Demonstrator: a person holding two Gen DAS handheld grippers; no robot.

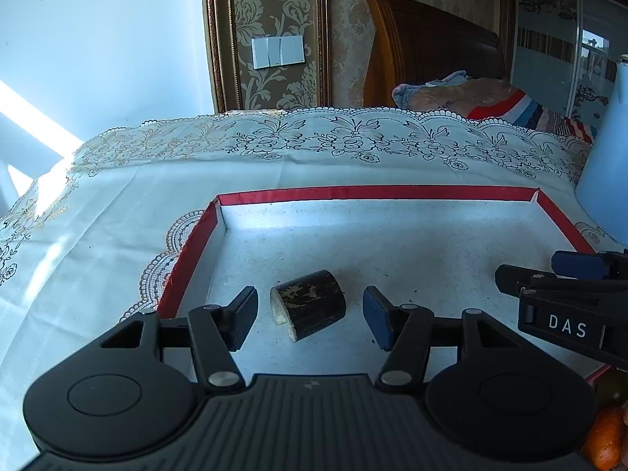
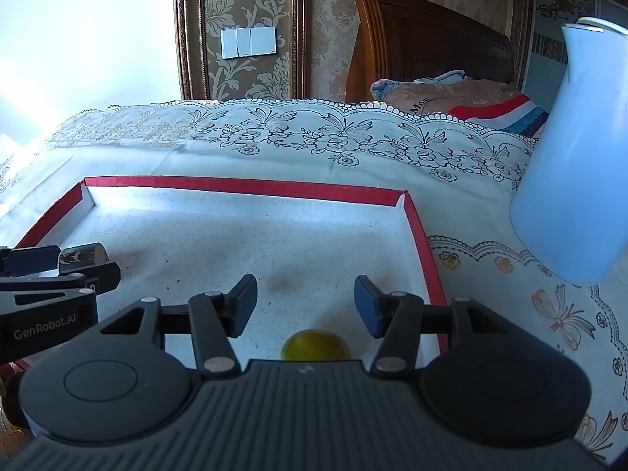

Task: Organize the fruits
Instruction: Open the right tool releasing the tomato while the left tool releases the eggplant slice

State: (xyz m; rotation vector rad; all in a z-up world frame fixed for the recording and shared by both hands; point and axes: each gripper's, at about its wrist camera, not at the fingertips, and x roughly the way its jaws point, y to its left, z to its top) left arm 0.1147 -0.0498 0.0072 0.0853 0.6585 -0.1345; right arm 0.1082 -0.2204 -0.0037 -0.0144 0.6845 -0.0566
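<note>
Lying on the white floor of the red-rimmed tray (image 1: 184,271), a short dark cane piece (image 1: 310,304) with a pale cut end sits between the tips of the left gripper (image 1: 310,316). Both pads stand clear of it, a gap on each side; jaws about half spread, nothing held. Cut end faces 8 o'clock in the left wrist view, the dark rind toward 2 o'clock.

Right wrist view: a yellow-green round fruit (image 2: 316,345) rests on the tray floor at 6 o'clock from the right gripper (image 2: 305,306), behind the fingertips and close against the gripper body, which covers its lower part. Pads do not touch it. Jaws roughly half spread, empty.

The two grippers sit side by side over the tray. The right one enters the left view at 3 o'clock, the left one enters the right view at 9 o'clock with the cane piece (image 2: 83,256) just past its tips.

Tray rests on a white embroidered tablecloth (image 1: 274,165). A pale blue jug (image 2: 581,165) stands on the cloth just off the tray's right rim, at 2 o'clock in the right view. An orange fruit (image 1: 604,439) shows at the lower right edge of the left view, outside the tray, partly cut off.

Beyond the table: a wooden headboard (image 1: 431,43), bedding (image 1: 471,96), patterned wallpaper, a wall switch (image 1: 276,52).
</note>
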